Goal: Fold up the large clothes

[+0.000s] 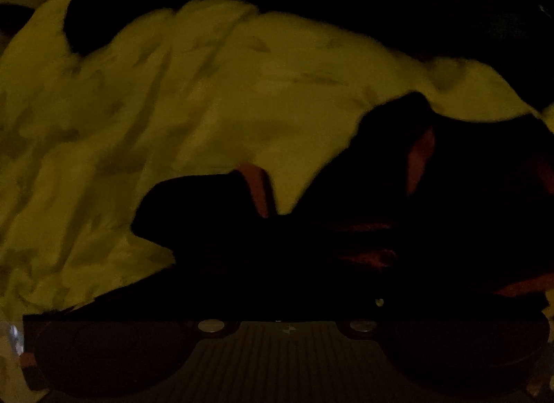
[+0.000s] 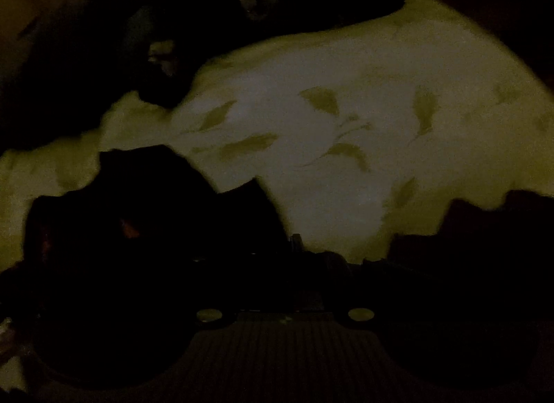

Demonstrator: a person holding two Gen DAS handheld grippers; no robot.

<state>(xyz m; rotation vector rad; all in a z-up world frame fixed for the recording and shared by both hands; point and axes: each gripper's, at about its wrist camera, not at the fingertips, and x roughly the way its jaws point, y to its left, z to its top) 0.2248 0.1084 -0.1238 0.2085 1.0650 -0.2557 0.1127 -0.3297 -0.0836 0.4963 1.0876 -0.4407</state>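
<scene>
The right gripper (image 2: 294, 247) had its jaws clenched together; its fingers were lost in darkness low in the right wrist view, and whether any cloth was pinched between them could not be told. The left gripper (image 1: 277, 299) had its jaws spread wide and released, though its fingers too could not be made out against the dark mass in front of its camera.

Just ahead of both grippers lay a dark garment (image 1: 398, 212), bunched and crumpled, with reddish-orange lining or trim showing in several folds. In the right wrist view the same black cloth filled the lower left and lower right, right up against the gripper. The garment rested on a pale bedsheet (image 2: 346, 108) printed with leaf shapes, creased and rumpled in the left wrist view. Farther out, beyond the sheet, more dark shapes lay in shadow, too dim to identify.
</scene>
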